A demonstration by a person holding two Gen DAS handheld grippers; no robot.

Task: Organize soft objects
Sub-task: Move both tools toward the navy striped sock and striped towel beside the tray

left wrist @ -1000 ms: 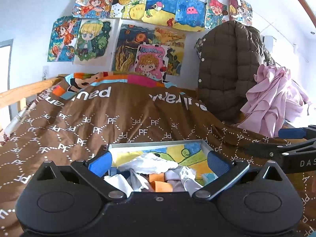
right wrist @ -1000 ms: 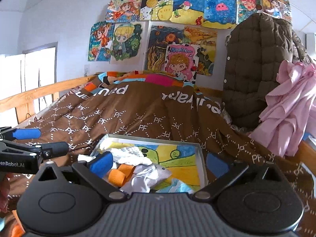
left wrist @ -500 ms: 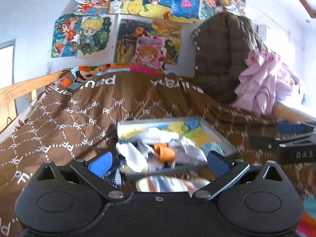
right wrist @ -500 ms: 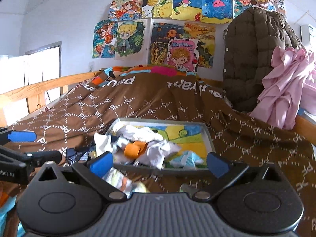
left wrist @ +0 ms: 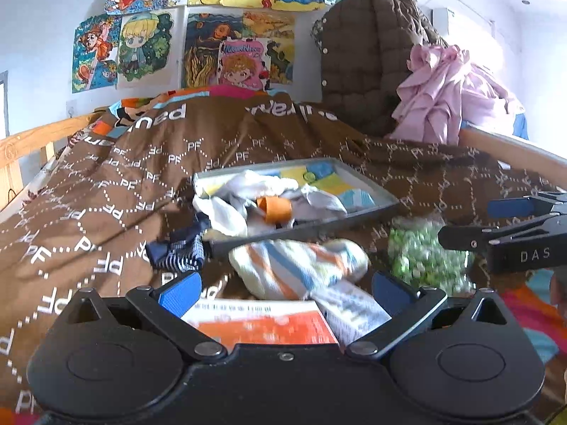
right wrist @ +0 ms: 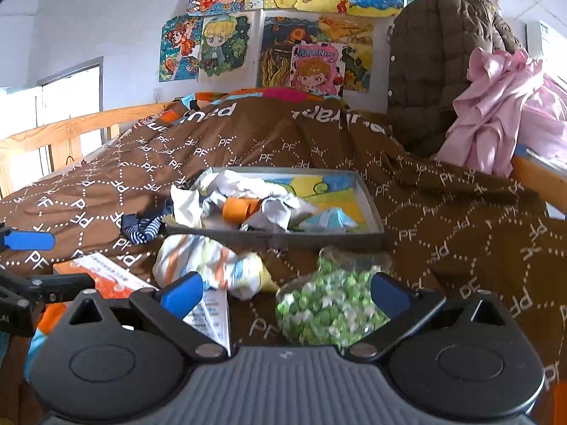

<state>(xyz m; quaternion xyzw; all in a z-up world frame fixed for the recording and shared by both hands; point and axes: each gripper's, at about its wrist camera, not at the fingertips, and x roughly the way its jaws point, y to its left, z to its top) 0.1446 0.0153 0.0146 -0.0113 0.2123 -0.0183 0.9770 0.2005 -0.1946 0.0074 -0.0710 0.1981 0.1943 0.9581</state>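
A grey tray lies on the brown bedspread, holding white cloths and an orange roll. A dark striped sock hangs off its left end. A striped cloth bundle lies in front of the tray, just ahead of my open, empty left gripper. A green-and-white speckled bundle lies between the fingers of my open right gripper, untouched.
An orange-and-white booklet lies under the left gripper. A brown padded jacket and pink cloth hang at the back right. Wooden bed rails run along both sides. Drawings cover the wall.
Both grippers have pulled back from the tray and tilted down. The striped bundle, green bundle and booklet have come into view in front of the tray.
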